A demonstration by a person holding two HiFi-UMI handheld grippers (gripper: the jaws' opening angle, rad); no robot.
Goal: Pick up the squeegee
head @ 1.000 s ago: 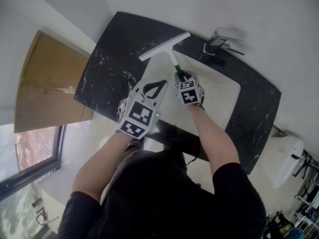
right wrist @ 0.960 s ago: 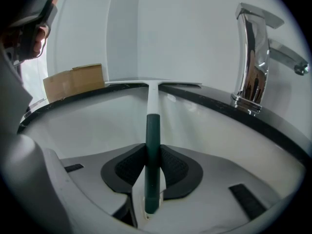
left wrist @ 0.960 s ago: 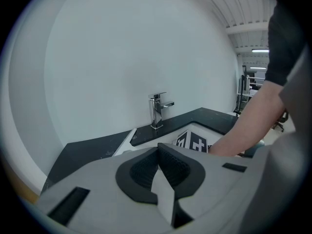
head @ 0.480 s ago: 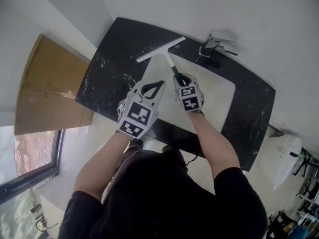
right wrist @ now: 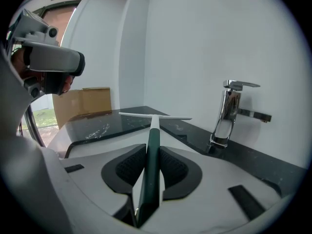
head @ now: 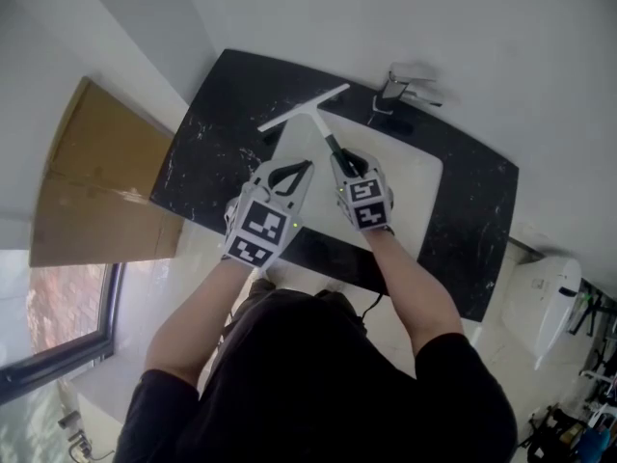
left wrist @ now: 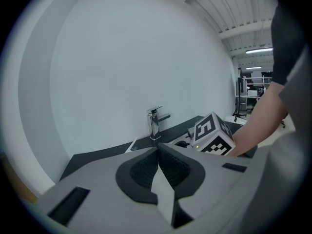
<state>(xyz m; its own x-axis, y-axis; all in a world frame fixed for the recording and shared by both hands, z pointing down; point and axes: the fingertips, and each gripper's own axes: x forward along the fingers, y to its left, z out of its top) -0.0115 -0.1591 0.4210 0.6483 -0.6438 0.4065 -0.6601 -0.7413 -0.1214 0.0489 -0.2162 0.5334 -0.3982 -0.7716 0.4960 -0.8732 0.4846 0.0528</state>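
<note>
Now your right gripper [right wrist: 150, 152] clamps the squeegee [right wrist: 154, 128], slim dark-green handle, white T-blade at twelve o'clock, left gripper [left wrist: 157, 155] closed, empty.

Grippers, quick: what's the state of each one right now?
Left gripper: jaws shut, nothing between them.
Right gripper: jaws shut on the white-bladed, dark-green-handled squeegee.

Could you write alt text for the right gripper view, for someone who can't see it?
The right gripper is shut on the dark green handle of a squeegee, whose white blade points away above a black marble countertop. A chrome faucet stands at right before a white wall; brown cardboard shows at left.
</note>
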